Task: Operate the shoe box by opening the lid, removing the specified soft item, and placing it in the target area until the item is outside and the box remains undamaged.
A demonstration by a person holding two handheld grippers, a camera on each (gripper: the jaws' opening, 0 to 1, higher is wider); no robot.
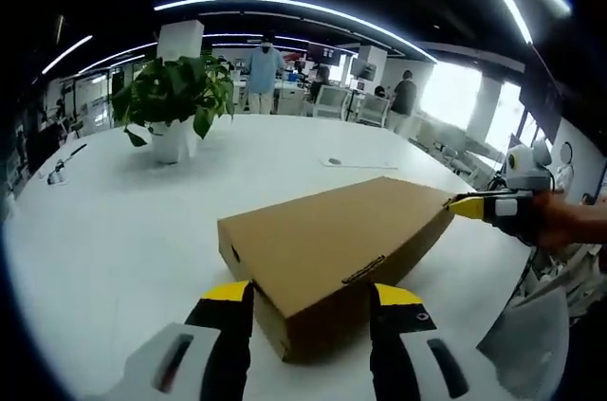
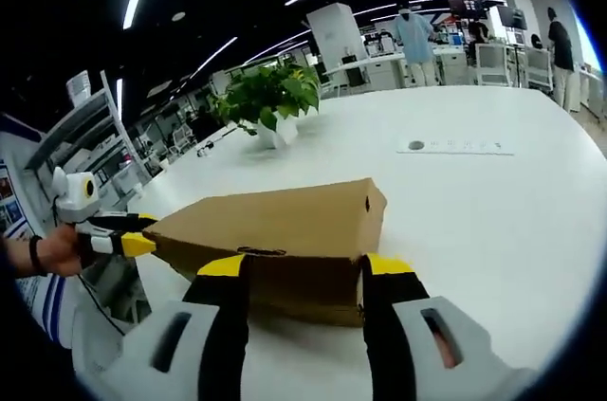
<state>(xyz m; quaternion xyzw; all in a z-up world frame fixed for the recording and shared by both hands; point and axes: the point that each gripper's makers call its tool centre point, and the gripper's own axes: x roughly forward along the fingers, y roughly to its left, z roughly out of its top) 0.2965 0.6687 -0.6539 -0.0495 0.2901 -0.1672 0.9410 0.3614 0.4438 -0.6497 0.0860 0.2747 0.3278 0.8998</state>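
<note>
While the brown cardboard shoe box lies flat on the big white table, lid down and closed, a gripper stands at each end of it. In the left gripper view the left gripper has its yellow-tipped black jaws spread to either side of the box's near corner — one jaw on each side of the end wall. Whether the jaws press the cardboard or merely bracket it, I cannot tell. At the far corner, the right gripper comes in from the right, its yellow tip touching the box edge, a hand behind it.

From the right gripper view the same scene reads the other way: the right gripper straddles the box at its near long side, jaws parted around it, grip again unclear. The left gripper meets the box's left end, held by a hand with a dark wristband.

Beyond the box stands a leafy green plant in a white pot — well apart from it. People stand among desks at the back of the office.
</note>
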